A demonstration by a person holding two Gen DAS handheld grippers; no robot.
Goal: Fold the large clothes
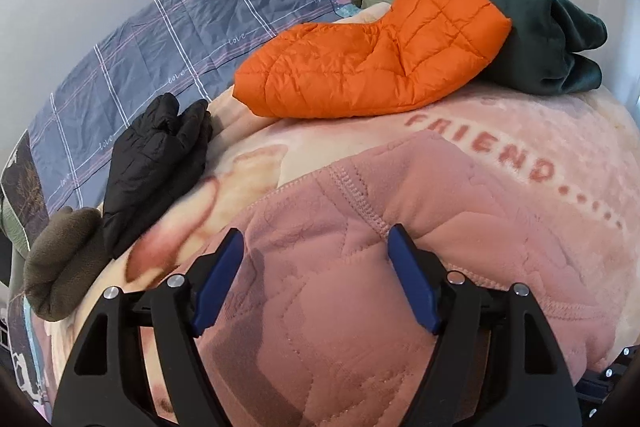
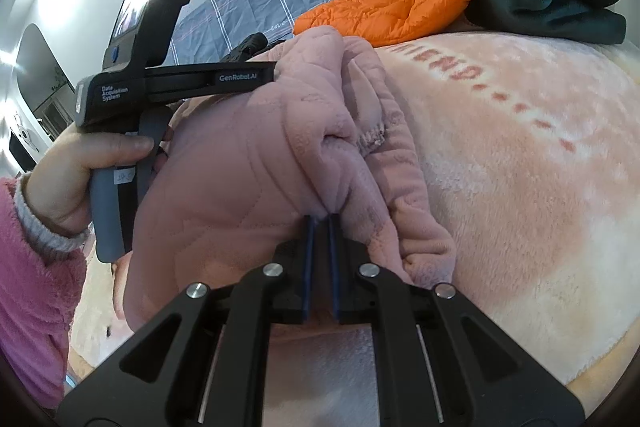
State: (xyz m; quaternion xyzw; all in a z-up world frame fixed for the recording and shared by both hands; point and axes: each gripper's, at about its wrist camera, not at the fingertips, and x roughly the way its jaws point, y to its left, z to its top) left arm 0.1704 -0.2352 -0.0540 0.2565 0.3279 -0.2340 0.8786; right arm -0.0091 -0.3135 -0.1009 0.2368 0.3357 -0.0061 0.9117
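Note:
A pink quilted fleece garment (image 1: 340, 267) lies on the pink "FRIEND" blanket (image 1: 540, 147) on the bed. My left gripper (image 1: 316, 239) is open, its blue pads spread over the garment's top layer near a stitched hem, holding nothing. In the right wrist view my right gripper (image 2: 320, 219) is shut on a bunched fold of the pink garment (image 2: 256, 147), lifted off the blanket (image 2: 520, 167). The left gripper's body (image 2: 180, 83) shows there at the left, held in a hand, its fingers hidden behind the garment.
A folded orange puffer jacket (image 1: 372, 63) and a dark green garment (image 1: 552, 39) lie at the far side. A black puffer (image 1: 156, 163) and an olive fleece (image 1: 64, 267) lie at the left. A blue plaid quilt (image 1: 160, 47) lies by the wall.

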